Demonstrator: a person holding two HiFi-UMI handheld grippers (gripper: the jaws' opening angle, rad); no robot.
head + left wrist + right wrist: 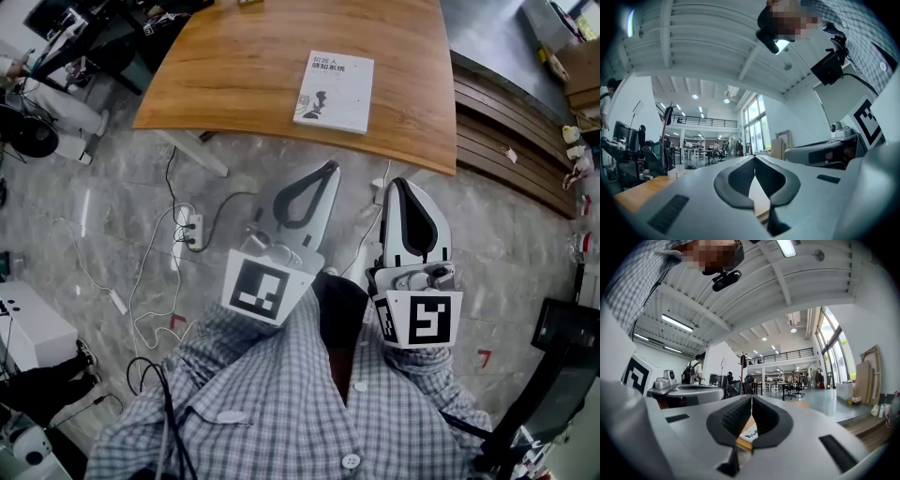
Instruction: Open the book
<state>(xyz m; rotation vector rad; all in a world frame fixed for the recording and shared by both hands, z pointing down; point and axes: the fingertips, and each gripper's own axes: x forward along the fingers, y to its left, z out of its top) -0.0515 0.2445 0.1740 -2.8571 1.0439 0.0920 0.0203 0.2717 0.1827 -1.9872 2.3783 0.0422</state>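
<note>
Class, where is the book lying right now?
In the head view the book lies closed on the wooden table, slightly right of centre, near its front edge.

Curved wooden table [234, 66] on grey marbled floor [103, 216]; tall windows [752, 124] light the hall

The flat white paper book [334, 91] is showing dark print on the orange-brown wooden table [234, 66] above grey veined stone floor [122, 187].

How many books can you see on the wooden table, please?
1. A closed white book lies on the wooden table near its front edge, towards the right. The table's far end is out of frame, so others may be hidden.
</note>
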